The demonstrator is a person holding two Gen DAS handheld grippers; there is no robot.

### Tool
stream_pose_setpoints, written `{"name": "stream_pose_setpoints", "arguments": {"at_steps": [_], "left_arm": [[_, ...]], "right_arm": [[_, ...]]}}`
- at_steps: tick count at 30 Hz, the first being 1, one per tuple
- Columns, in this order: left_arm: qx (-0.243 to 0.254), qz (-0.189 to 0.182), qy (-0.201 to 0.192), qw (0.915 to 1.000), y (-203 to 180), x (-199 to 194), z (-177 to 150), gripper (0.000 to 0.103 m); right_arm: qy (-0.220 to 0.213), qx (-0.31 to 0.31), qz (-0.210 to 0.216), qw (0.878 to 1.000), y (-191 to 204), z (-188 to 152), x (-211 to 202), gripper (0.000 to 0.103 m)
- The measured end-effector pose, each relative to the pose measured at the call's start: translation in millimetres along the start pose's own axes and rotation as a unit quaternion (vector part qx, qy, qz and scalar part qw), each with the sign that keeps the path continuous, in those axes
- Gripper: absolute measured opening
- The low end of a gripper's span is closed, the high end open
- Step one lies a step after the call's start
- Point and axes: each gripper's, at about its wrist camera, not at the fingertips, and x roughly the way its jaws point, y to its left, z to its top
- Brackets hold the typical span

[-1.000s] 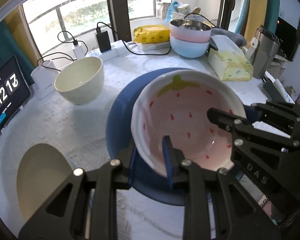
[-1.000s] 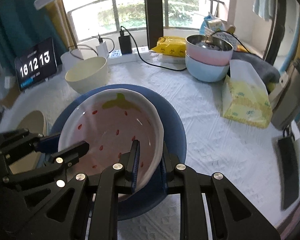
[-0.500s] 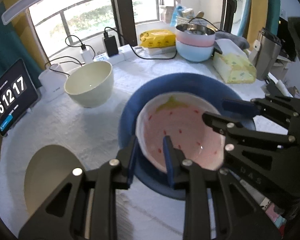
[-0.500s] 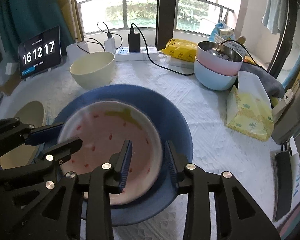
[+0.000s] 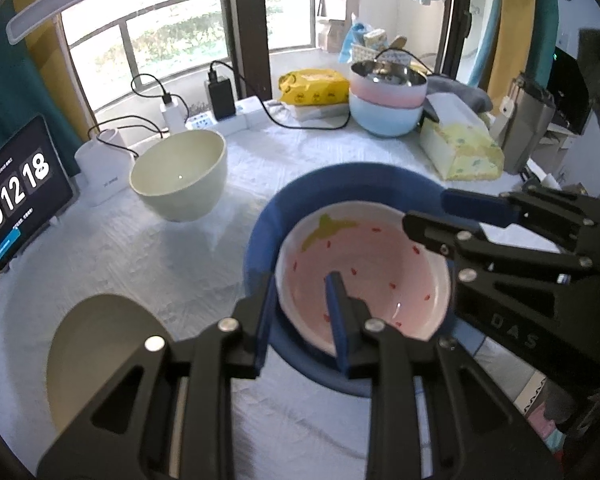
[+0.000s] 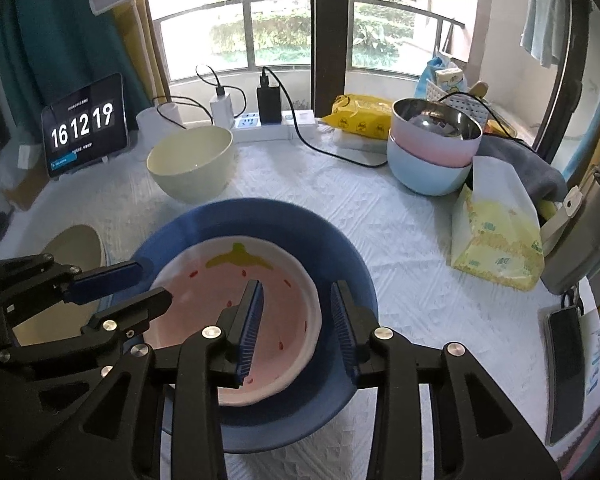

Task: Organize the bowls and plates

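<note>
A wide blue round plate sits near-centre on the white tablecloth, carrying the pink strawberry-patterned ceramic bowl: probably stiff, glossy, breakable, best pinched at the rim. The left gripper clamps its near rim; the right gripper straddles the rim unclamped. The right gripper's body reads "DAS".
</note>
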Motion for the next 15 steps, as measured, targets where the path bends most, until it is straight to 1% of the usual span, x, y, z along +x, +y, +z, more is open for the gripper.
{"name": "stream_pose_setpoints", "arguments": {"at_steps": [15], "left_arm": [[-0.022,0.002,-0.029,0.9993,21,-22,9,0.028]], "right_arm": [[-0.015,-0.004,0.005,1.000,11,17,-11,0.037]]}}
